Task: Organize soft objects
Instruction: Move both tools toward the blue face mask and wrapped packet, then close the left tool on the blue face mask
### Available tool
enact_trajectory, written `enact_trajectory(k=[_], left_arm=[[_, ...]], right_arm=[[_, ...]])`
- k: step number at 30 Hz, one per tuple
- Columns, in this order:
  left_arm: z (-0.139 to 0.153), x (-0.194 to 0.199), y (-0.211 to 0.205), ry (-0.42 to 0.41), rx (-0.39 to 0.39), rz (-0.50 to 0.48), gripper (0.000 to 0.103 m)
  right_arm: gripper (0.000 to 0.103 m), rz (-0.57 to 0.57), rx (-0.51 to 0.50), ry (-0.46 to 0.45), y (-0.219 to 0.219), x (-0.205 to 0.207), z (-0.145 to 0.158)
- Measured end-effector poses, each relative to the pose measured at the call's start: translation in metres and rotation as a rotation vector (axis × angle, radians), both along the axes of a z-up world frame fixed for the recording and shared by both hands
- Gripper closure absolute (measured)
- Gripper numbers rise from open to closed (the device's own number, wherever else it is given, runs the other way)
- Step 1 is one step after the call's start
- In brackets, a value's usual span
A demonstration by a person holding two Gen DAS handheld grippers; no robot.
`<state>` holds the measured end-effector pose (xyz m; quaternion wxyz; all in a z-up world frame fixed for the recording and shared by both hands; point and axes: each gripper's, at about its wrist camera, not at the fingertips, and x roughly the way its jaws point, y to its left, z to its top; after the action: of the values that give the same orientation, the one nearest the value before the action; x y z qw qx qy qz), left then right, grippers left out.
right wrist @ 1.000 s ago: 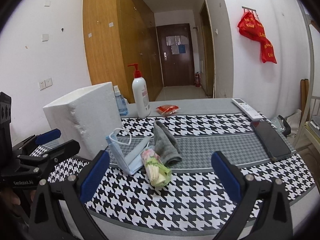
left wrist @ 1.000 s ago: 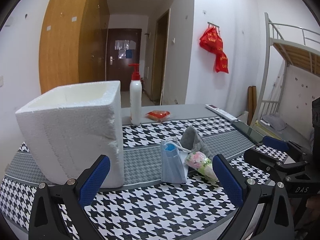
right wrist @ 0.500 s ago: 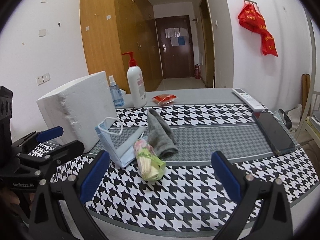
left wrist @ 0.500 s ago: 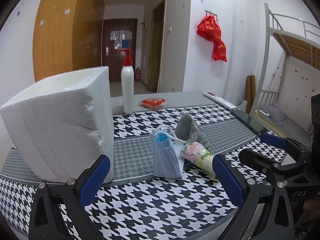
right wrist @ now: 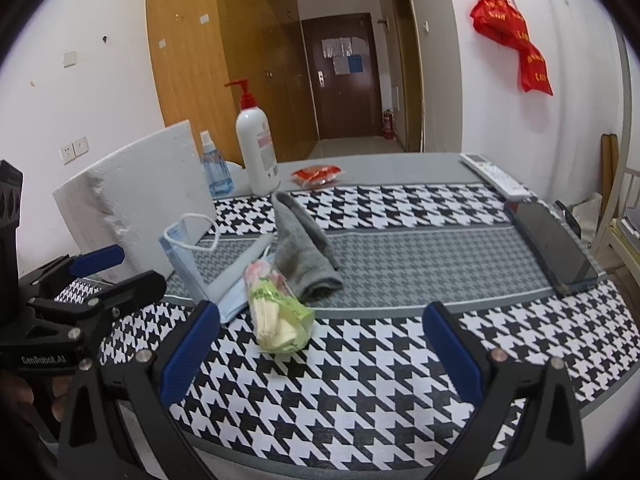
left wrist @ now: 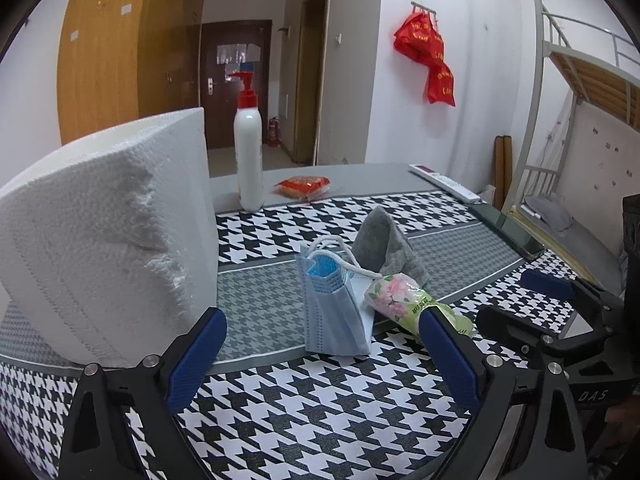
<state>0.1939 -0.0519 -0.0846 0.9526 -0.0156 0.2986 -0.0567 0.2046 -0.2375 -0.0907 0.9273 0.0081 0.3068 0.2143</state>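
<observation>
Your left gripper (left wrist: 324, 354) hangs just over the near edge of the counter (left wrist: 328, 408). Its jaws are wide open and hold nothing. Your right gripper (right wrist: 320, 350) is low over the counter too, with its jaws wide open and empty.

The soft things sit in a small pile in the middle of the black and white cloth. In the left view, the blue face mask (left wrist: 334, 312) stands at 12 o'clock from your left gripper, a little ahead of its blue pads. The flowery tissue pack (left wrist: 404, 300) leans on the mask's right side, at about 1 o'clock. The gray cloth (left wrist: 386, 244) is humped up just behind them both.

In the right view, the tissue pack (right wrist: 280, 312) lies at about 11 o'clock, between the two pads. The mask (right wrist: 208, 268) touches it on the left, and the gray cloth (right wrist: 306, 252) is behind it.

The big white foam box (left wrist: 108, 236) stands at 10 o'clock from your left gripper, near the mask. A white pump bottle (left wrist: 249, 152) stands far back beside it.
</observation>
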Motion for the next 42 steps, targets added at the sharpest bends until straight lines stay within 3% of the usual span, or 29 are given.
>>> enact_trajectory(k=[5, 13, 20, 22, 26, 29, 40, 42], left_arm=[[-0.006, 0.008, -0.002, 0.022, 0.005, -0.012, 0.009], [-0.015, 0.021, -0.008, 0.064, 0.019, -0.026, 0.022], [-0.018, 0.027, -0.010, 0.086, 0.029, -0.034, 0.026], [-0.020, 0.029, -0.010, 0.097, 0.037, -0.034, 0.034], [-0.024, 0.035, -0.009, 0.125, 0.031, -0.031, 0.037], [-0.024, 0.037, -0.009, 0.125, 0.036, -0.024, 0.043], [-0.025, 0.039, -0.011, 0.129, 0.060, -0.028, 0.081], [-0.025, 0.039, -0.011, 0.127, 0.069, -0.031, 0.082]], right_arm=[[0.000, -0.008, -0.001, 0.010, -0.002, 0.003, -0.003], [0.000, -0.017, -0.011, 0.034, -0.003, 0.011, -0.009], [0.000, -0.018, -0.008, 0.050, -0.005, 0.015, -0.013], [0.000, -0.012, -0.009, 0.053, -0.004, 0.016, -0.014], [0.000, -0.006, -0.011, 0.052, -0.003, 0.016, -0.014], [0.000, -0.006, -0.013, 0.056, -0.004, 0.017, -0.015], [0.000, 0.020, -0.023, 0.066, 0.002, 0.021, -0.018], [0.000, 0.022, -0.024, 0.068, 0.004, 0.021, -0.018]])
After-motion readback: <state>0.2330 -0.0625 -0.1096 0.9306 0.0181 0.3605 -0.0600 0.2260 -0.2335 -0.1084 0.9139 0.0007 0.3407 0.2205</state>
